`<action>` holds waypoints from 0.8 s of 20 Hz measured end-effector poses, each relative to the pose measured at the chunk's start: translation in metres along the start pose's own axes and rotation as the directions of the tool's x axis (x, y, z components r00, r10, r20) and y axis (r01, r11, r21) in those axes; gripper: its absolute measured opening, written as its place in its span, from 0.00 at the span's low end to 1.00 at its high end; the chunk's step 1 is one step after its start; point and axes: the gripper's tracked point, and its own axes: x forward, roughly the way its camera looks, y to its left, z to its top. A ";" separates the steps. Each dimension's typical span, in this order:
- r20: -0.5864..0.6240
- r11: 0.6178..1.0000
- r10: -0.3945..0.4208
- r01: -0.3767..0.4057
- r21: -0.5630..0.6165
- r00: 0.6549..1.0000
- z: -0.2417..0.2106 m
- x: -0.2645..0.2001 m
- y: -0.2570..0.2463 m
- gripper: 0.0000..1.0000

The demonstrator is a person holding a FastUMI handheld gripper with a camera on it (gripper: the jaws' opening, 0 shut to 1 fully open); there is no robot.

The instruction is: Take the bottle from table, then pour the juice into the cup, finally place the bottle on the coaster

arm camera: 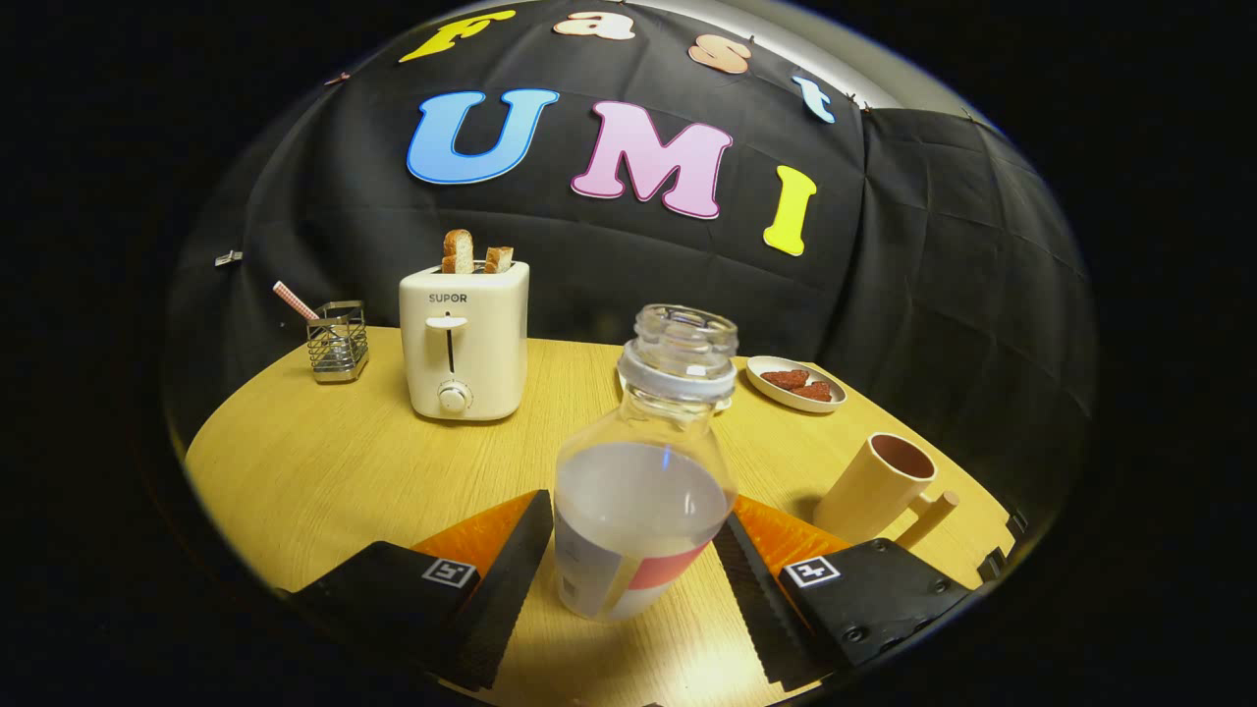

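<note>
Between the fingers of the tongs point(633, 574), the bottle point(643, 481) is standing upright on the bench point(324, 462), uncapped and holding pale juice to roughly its shoulder. The fingers are flanking its lower body at close range, the right one apparently touching; whether both are pressing cannot be told. The first step, taking the bottle, is judged to be in hand. The next move is calling for a firm closure and a level lift toward the cup point(877, 483), which is sitting beyond the right finger, tilted and apparently empty.
</note>
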 end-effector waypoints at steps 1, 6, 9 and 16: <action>-0.001 1.000 -0.001 0.001 0.002 1.000 -0.001 0.003 -0.001 0.97; -0.005 1.000 0.001 -0.001 0.023 1.000 -0.002 0.017 0.003 0.89; -0.004 0.999 -0.003 0.003 0.052 1.000 -0.002 0.017 0.002 0.84; -0.022 0.997 0.052 -0.050 0.058 0.998 -0.002 0.017 0.003 0.74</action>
